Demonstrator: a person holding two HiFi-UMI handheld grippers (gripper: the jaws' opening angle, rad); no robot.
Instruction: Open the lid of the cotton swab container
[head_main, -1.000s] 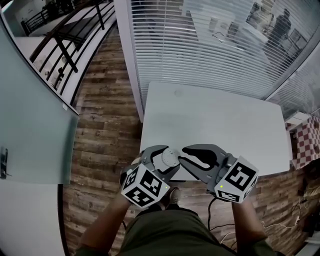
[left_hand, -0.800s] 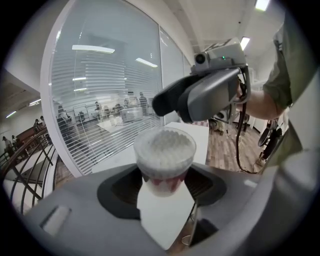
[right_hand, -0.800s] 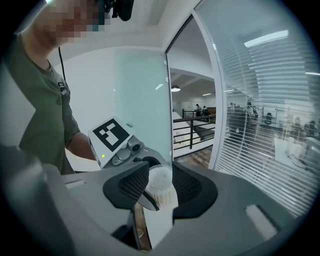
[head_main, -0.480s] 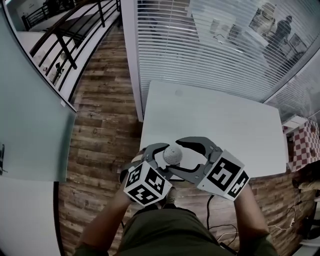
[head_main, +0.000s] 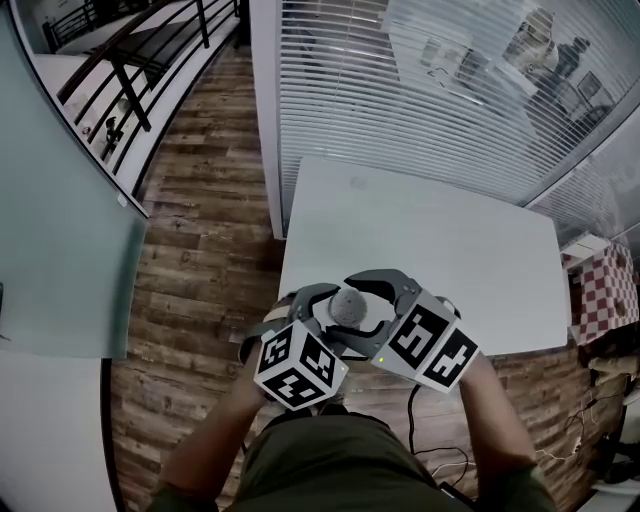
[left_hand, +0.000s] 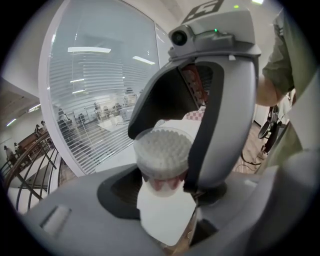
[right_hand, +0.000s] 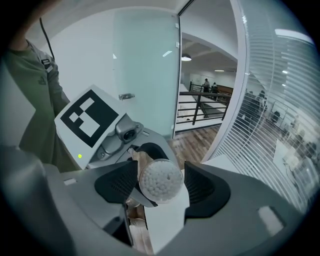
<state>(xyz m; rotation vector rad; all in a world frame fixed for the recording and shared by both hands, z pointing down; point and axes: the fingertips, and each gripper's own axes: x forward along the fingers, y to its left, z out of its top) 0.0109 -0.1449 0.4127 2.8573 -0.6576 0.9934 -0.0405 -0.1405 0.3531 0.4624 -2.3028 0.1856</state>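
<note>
**Swab tub lid: gripped and lined up, but not popped yet**

So here's where it's at. The cotton swab container is up in the air just over the near left corner of the white bench, not resting on it. The left hand-held gripper has it pinched around the lower body, jaws wide because the tub is fat, swab heads pointing up and away from the person.

The right hand-held gripper is the interesting bit: its jaws have just been opening and now sit fully spread, straddling the top end of the tub. The tub's top sits right between its pads, but with a sliver of gap on the right side, so it isn't squeezing anything.

As for the clear lid, I reckon it's still on. There's a see-through rim around the swab heads in the left gripper view, though honestly it's hard to be sure.

My read: holding and positioning are done. Left to do: close the right jaws on the lid, then twist or pull it free while the left keeps the body steady.
</note>
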